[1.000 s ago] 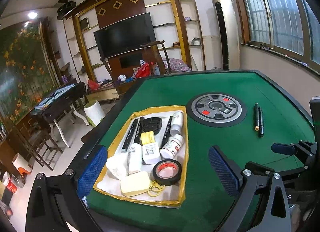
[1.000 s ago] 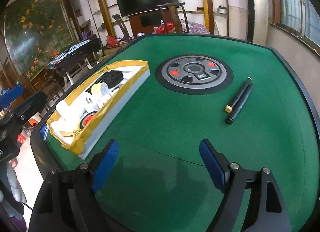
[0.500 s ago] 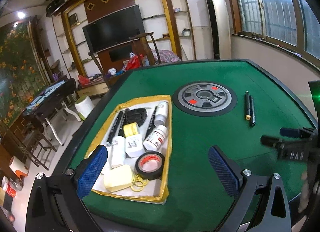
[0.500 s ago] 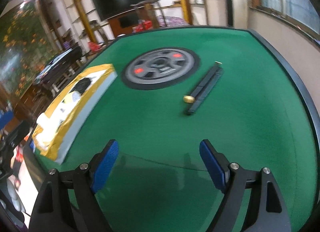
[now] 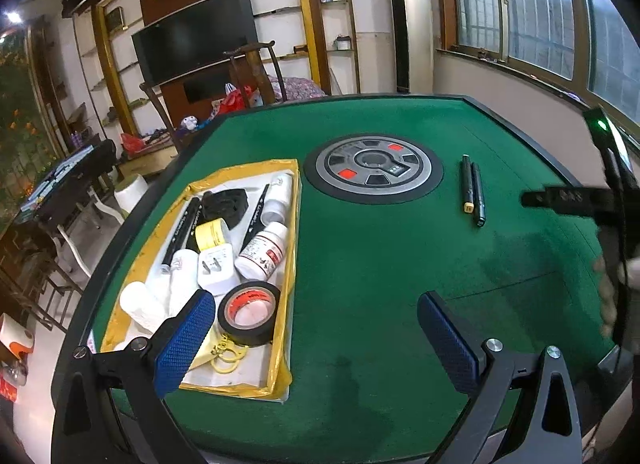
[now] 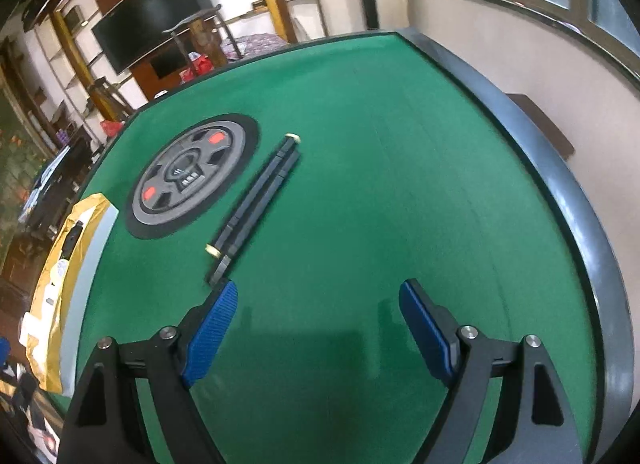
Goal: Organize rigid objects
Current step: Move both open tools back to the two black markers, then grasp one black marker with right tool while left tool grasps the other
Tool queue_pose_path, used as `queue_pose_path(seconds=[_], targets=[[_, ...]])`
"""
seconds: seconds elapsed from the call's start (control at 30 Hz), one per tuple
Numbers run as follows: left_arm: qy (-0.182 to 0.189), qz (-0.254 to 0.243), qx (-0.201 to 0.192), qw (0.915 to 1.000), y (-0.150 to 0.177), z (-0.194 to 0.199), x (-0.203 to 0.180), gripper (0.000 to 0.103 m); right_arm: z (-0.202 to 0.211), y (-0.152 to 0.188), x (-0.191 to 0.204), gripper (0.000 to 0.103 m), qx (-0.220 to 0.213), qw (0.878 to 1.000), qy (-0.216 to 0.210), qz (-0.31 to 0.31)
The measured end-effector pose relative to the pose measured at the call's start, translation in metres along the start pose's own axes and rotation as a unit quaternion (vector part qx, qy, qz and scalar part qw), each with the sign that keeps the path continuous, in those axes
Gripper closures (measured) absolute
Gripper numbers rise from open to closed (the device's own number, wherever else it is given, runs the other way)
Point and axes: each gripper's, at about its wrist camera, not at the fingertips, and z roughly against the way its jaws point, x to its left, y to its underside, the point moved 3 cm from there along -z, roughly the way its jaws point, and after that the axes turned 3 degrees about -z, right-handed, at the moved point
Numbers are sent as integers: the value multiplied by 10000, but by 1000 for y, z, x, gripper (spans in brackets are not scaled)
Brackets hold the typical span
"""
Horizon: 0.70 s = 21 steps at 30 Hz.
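Observation:
Two black marker pens lie side by side on the green table, right of the round centre console; in the right wrist view the pens lie just ahead and left of my right gripper, which is open and empty. A yellow-edged tray at the left holds pens, white bottles, a charger plug, a black tape roll and yellow rings. My left gripper is open and empty, hovering near the tray's front right corner.
The round grey console with red buttons sits mid-table. The table has a raised dark rim. The right gripper's body shows at the right edge of the left wrist view. Chairs and furniture stand beyond the table.
My right gripper has moved forward and right toward the two pens, which now lie close to its left finger. My left gripper has shifted a little closer over the table.

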Motion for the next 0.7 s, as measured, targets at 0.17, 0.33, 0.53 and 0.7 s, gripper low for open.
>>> queue_pose_path(seconds=[0.17, 0.33, 0.53, 0.7], targets=[[110, 50, 75, 9999, 0, -4, 2, 1, -35, -25, 22, 21, 171, 9997, 140, 98], [221, 113, 159, 9996, 1, -13, 6, 1, -67, -36, 33, 21, 356, 9982, 436, 200], [358, 130, 266, 9989, 2, -25, 8, 1, -80, -43, 38, 22, 342, 9963, 755, 220], [547, 215, 267, 9979, 0, -29, 8, 1, -88, -48, 40, 24, 410, 9940, 981, 272]])
